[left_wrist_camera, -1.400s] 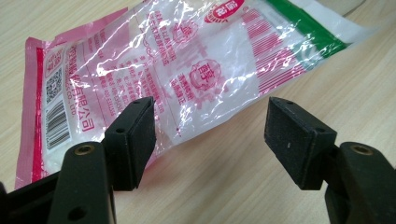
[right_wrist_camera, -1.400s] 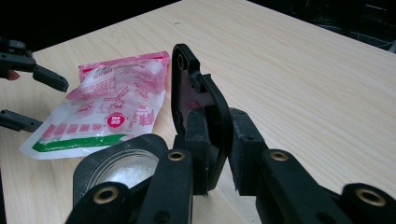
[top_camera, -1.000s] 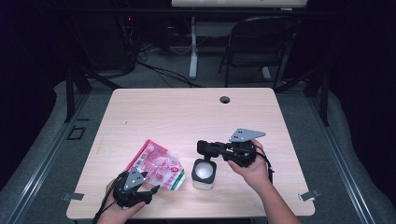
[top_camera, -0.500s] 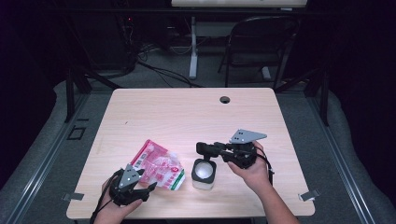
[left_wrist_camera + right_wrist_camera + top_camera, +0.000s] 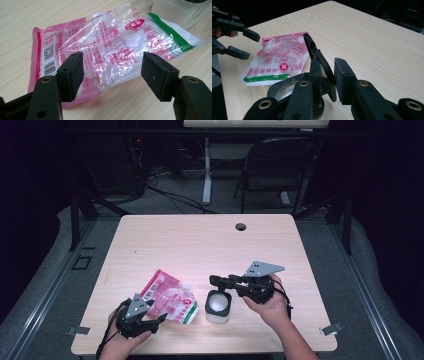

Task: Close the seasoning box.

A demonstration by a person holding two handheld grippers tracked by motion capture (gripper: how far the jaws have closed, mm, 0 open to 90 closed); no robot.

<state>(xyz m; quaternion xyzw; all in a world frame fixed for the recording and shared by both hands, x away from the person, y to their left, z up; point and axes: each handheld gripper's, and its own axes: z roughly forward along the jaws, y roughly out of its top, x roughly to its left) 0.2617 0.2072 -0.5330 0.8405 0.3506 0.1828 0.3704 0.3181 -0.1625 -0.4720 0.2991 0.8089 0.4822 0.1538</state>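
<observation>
High view: a flat pink, clear and green plastic food packet [image 5: 169, 298] lies near the table's [image 5: 200, 245] near edge, left of centre, long axis running diagonally, green end touching a white jar with a black flip lid [image 5: 218, 306]. The left hand-held gripper [image 5: 154, 319] is open at the packet's near side. The left gripper view shows its barcode and red print. The right gripper view shows the right hand-held gripper [image 5: 325, 75] around the upright lid, jaws just easing apart.

One pink plastic packet [image 5: 170, 297], one white jar [image 5: 218, 306], one wooden table [image 5: 200, 240], two grippers
</observation>
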